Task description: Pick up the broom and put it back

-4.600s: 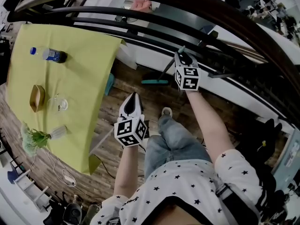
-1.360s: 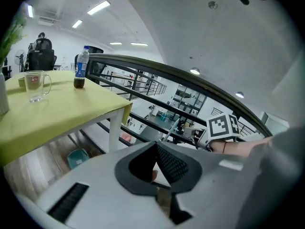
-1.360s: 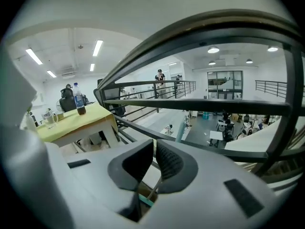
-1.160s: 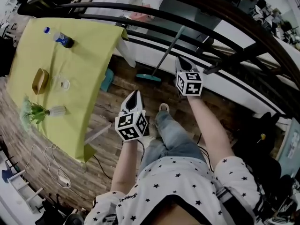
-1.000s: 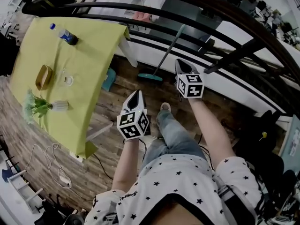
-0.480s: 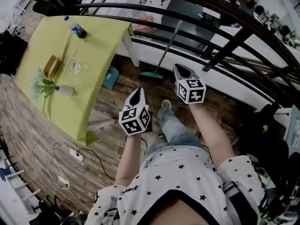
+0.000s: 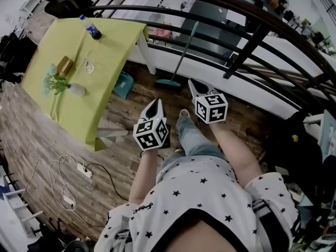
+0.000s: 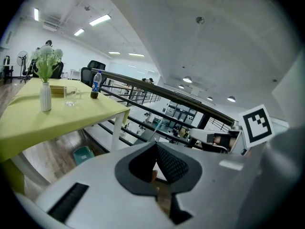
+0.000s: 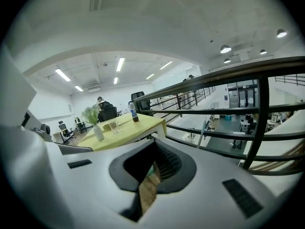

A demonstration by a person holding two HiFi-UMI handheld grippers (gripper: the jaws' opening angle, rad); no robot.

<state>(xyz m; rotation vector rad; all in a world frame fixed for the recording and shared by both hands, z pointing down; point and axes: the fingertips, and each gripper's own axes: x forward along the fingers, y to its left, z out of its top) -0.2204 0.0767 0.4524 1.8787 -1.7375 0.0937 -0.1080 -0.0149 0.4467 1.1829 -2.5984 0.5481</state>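
Note:
The broom [image 7: 182, 55] leans against the black railing [image 7: 251, 40], its teal head [image 7: 168, 82] on the wooden floor. My right gripper [image 7: 191, 82] is held in the air just right of the broom head, shut and empty, apart from the broom. My left gripper [image 7: 156, 102] hangs lower left of it, also shut with nothing in it. In the left gripper view the closed jaws [image 8: 155, 147] point toward the pale broom handle [image 8: 155, 127]. In the right gripper view the jaws [image 9: 153, 145] meet at the tip, with the handle [image 9: 204, 129] off to the right.
A table with a yellow-green cloth [image 7: 79, 104] stands at the left, carrying a bottle [image 7: 93, 28], a glass and a vase of flowers [image 7: 62, 83]. A teal bin [image 7: 124, 84] sits under it. A power strip and cables [image 7: 79, 168] lie on the floor. The person's leg is below the grippers.
Both grippers have drawn back from the railing and the broom, which keeps leaning there untouched. Earlier the right gripper was at the broom handle. The table has shifted up-left in view.

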